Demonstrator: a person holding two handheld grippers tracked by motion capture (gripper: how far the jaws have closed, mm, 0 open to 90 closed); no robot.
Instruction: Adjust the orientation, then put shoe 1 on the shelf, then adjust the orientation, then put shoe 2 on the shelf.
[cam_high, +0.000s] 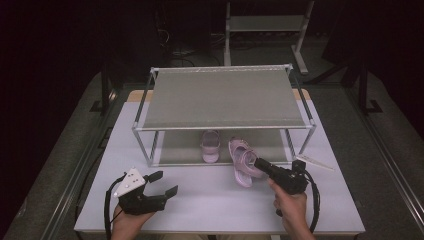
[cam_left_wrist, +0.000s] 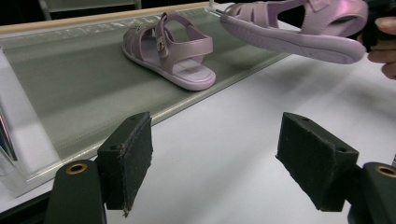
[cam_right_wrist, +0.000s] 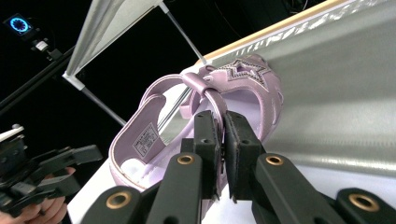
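A two-tier shoe rack (cam_high: 222, 97) stands on the white table (cam_high: 210, 195). One pink sandal (cam_high: 210, 145) (cam_left_wrist: 170, 51) lies flat on the rack's lower shelf (cam_left_wrist: 70, 88). A second pink sandal (cam_high: 242, 162) (cam_left_wrist: 299, 28) (cam_right_wrist: 196, 116) hangs tilted above the table at the shelf's front edge, with my right gripper (cam_high: 264, 165) (cam_right_wrist: 222, 123) shut on its strap. My left gripper (cam_high: 161, 183) (cam_left_wrist: 215, 158) is open near the table's front left, with nothing between its pads (cam_left_wrist: 128, 156).
A white flat tool (cam_high: 312, 162) lies on the table right of the rack. A grey frame (cam_high: 265, 25) stands on the floor beyond the table. Bare tabletop stretches between the two grippers.
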